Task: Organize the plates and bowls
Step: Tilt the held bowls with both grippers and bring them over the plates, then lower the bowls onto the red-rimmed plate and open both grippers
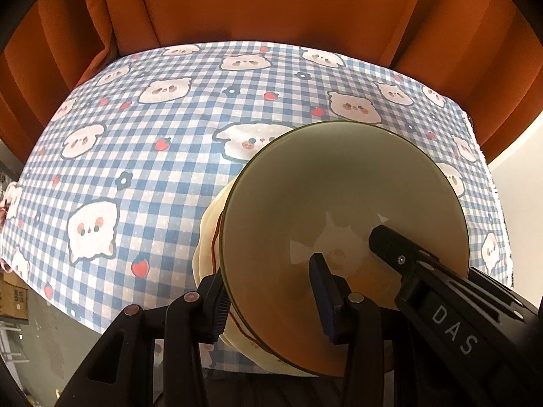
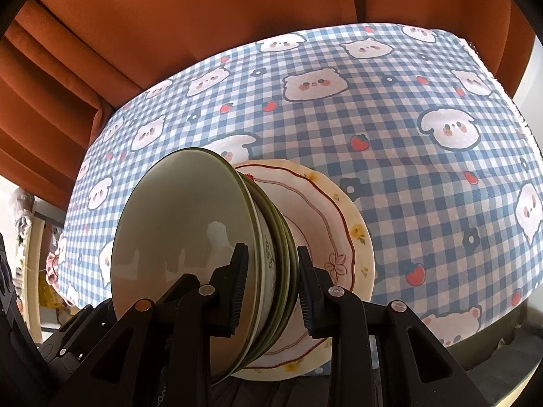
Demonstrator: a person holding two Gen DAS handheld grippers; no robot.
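A: Item one, my left claw [image 1: 271, 291]?
B: Narrowly parted, clamped across the rim of the green bowl [image 1: 342, 203], one finger inside, one outside.
A: Item two, my right claw [image 2: 271, 291]?
B: Narrowly parted too, gripping the nested bowl stack [image 2: 203, 237] on the floral plate [image 2: 339, 230], over the checked table [image 2: 407, 135].

Black hand-held gripper [image 1: 271, 291] with ribbed pads, round rivets (one marked "DAS").

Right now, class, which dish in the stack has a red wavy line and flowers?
The bottom plate: cream, wide, scalloped. The bowls stacked above it are plain green.
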